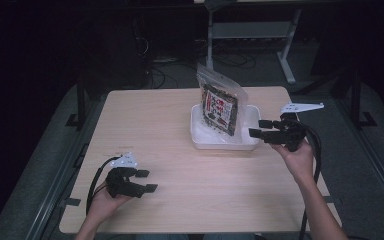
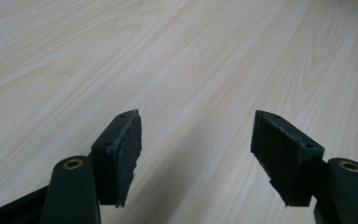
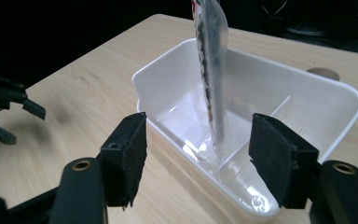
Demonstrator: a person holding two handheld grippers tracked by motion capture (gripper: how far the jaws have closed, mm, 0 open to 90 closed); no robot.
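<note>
The right gripper (image 1: 261, 128) has its fingers (image 3: 126, 156) spread apart with nothing between them, just beside the near wall of the white tray (image 1: 197, 134). A clear snack pouch (image 1: 221, 106) stands upright in that tray, toward the bench's (image 1: 170, 120) far right. At the near left, the left gripper (image 1: 146, 181) hovers low over bare wood, its fingers (image 2: 121, 154) likewise apart and empty.

Wood table (image 1: 180, 150) — white tray (image 1: 200, 140)
</note>
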